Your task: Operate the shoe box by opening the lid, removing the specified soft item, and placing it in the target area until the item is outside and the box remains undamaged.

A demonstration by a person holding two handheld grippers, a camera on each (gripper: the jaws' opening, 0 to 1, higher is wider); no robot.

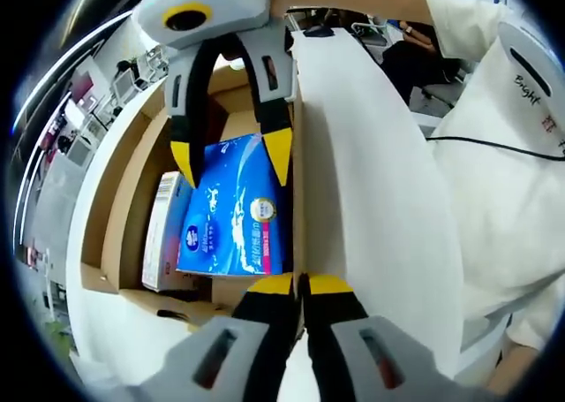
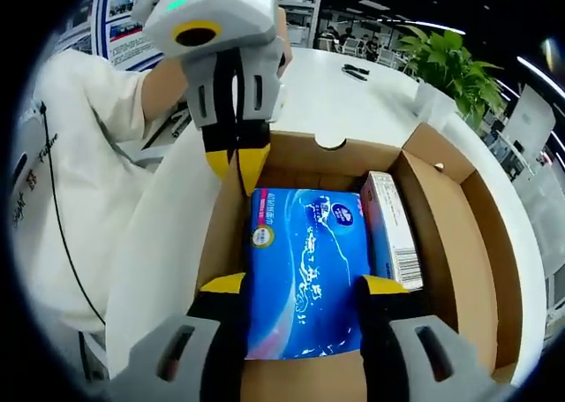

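Observation:
The open cardboard shoe box (image 2: 450, 234) stands on a white table. A blue soft tissue pack (image 2: 305, 261) lies flat inside it, next to a narrow white carton (image 2: 393, 234). My right gripper (image 2: 302, 284) reaches down into the box, its jaws pressed against both long sides of the pack. In the left gripper view, the right gripper (image 1: 231, 157) comes from the top and straddles the pack (image 1: 234, 212). My left gripper (image 1: 300, 284) is shut on the hinge edge of the white lid (image 1: 371, 199), which is folded back. The right gripper view shows the left gripper (image 2: 236, 159) pinching that same edge.
A person in white clothing (image 2: 71, 155) stands close on the lid side, a black cable across the clothing. The round white table (image 2: 353, 102) extends beyond the box. A potted green plant (image 2: 450, 66) stands at its far side, with office desks behind.

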